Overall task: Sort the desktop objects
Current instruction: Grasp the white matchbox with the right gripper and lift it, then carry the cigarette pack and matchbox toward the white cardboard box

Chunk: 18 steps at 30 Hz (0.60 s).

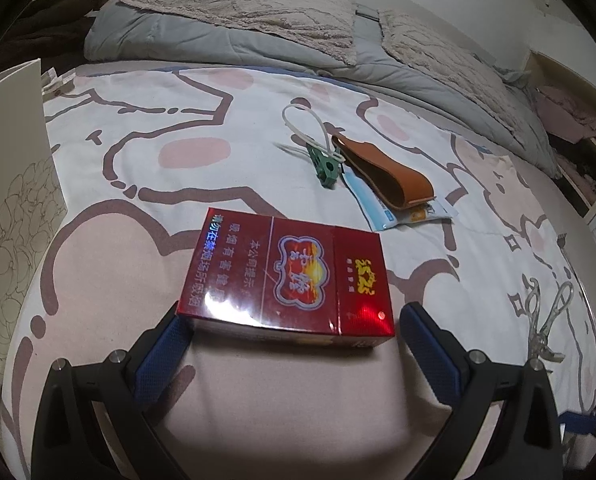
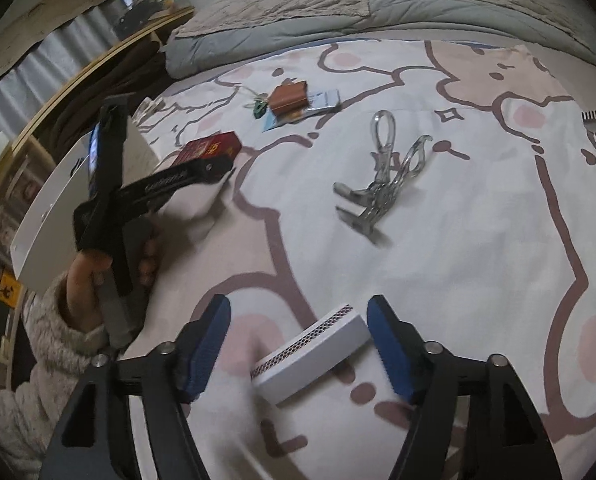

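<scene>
The red cigarette pack (image 1: pixel 284 278) lies flat on the bed between the left claw (image 1: pixel 294 326), spread apart. Light, glossy-wrapped, slippery: grip its short sides. The right claw (image 2: pixel 298 344) gapes around the white matchbox (image 2: pixel 311 354).

Red cigarette pack (image 1: pixel 286 276) with gold lettering, white matchbox (image 2: pixel 313 354), tan leather pouch (image 1: pixel 381 172), possibly green keyring (image 1: pixel 327 166), pink-and-white cartoon bedsheet (image 1: pixel 170 120).

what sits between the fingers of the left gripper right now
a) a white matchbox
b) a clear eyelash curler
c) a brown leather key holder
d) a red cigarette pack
d) In the left wrist view the red cigarette pack lies on the bedsheet between the open blue pads of the left gripper; the brown key holder lies farther off.
</scene>
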Each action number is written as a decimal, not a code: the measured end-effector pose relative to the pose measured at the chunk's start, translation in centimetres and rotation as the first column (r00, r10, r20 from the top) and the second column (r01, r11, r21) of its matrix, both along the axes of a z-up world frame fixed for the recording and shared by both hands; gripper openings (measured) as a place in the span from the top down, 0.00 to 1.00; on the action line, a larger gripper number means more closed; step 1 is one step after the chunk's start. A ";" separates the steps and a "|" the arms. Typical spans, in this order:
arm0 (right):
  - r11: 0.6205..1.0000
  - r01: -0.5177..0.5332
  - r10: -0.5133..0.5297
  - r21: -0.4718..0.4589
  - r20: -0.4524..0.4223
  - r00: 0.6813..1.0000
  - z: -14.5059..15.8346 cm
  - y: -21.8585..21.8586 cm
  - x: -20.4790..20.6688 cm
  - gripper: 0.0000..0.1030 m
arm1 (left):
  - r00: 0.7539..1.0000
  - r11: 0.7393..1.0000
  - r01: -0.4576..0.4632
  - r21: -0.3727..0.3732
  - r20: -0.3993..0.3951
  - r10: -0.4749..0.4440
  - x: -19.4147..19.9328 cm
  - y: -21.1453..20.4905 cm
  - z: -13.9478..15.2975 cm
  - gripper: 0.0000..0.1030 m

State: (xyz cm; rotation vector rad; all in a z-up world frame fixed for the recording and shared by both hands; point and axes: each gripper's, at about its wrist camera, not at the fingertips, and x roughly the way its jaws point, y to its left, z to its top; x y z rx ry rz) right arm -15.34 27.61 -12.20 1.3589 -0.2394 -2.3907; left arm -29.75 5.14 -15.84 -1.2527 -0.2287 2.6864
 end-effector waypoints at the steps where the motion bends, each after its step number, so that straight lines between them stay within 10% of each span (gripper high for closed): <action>1: 1.000 -0.008 0.008 0.008 -0.001 1.000 0.0 -0.2 0.3 0.31 | 1.000 1.000 -0.009 0.006 -0.001 0.009 -0.1 -0.1 0.0 0.00; 18: 0.954 -0.103 0.112 0.282 -0.018 0.994 -1.1 -3.4 3.1 0.31 | 0.999 0.999 -0.040 0.025 -0.001 0.040 -0.4 -0.6 0.0 0.01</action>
